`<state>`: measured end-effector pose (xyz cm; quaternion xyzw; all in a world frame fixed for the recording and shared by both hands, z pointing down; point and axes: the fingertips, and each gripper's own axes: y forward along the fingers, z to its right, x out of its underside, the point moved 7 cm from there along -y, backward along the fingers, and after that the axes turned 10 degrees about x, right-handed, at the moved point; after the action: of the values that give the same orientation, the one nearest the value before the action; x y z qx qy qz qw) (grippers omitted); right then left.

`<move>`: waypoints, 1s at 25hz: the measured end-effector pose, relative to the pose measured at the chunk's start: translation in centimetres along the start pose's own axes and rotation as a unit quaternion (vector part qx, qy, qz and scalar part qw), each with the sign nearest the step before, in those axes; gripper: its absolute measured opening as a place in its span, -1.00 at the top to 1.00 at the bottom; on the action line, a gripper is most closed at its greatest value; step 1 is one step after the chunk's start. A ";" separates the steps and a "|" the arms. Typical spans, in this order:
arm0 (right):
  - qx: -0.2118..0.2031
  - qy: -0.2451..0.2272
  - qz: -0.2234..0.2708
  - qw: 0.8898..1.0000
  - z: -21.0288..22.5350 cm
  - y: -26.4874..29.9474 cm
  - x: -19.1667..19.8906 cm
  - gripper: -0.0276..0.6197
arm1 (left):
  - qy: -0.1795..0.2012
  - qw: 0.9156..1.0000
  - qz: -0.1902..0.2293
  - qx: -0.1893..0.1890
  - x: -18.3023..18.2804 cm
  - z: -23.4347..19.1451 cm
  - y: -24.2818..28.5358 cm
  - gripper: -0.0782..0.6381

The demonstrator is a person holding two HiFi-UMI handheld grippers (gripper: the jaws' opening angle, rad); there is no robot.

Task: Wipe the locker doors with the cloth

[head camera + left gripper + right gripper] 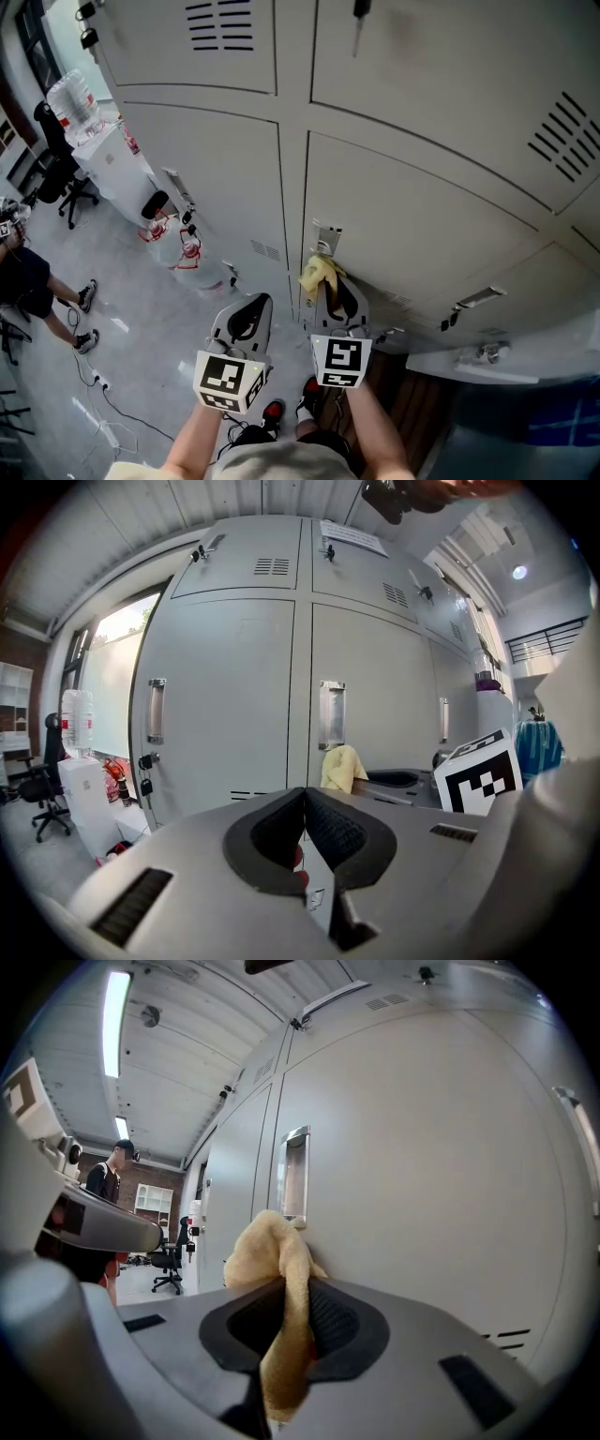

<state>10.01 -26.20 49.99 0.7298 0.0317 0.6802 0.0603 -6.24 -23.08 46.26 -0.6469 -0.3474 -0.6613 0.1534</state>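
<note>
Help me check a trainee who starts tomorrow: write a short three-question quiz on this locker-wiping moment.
1. Multiple choice: which gripper clamps the yellow cloth? A, the left gripper; B, the right gripper; C, neither.
2. True or false: the left gripper's jaws stand wide apart.
3. Fill in: the cloth sits against a locker door, just below its recessed ____.

Key: 1, B. 2, false: the jaws are together, with nothing between them. 3, handle.
</note>
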 end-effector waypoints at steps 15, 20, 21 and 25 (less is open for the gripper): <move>0.089 0.003 -0.008 0.996 7.5 -4.4 1.2 0.70 | 0.014 0.997 -0.003 0.071 -0.4 5.1 3.1 0.72; 0.121 0.009 -0.015 0.992 10.1 -5.9 1.9 0.70 | 0.020 0.995 -0.006 0.098 -0.5 7.0 4.3 0.72; 0.127 0.010 -0.016 0.992 10.5 -6.2 2.0 0.70 | 0.021 0.994 -0.007 0.102 -0.5 7.4 4.5 0.72; 0.145 0.009 -0.017 0.989 12.2 -7.1 2.4 0.70 | 0.026 0.993 -0.009 0.117 -0.5 8.5 5.2 0.72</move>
<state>22.60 -19.41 50.63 0.7239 0.1426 0.6741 -0.0352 3.58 -21.31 46.50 -0.6043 -0.4239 -0.6340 0.2308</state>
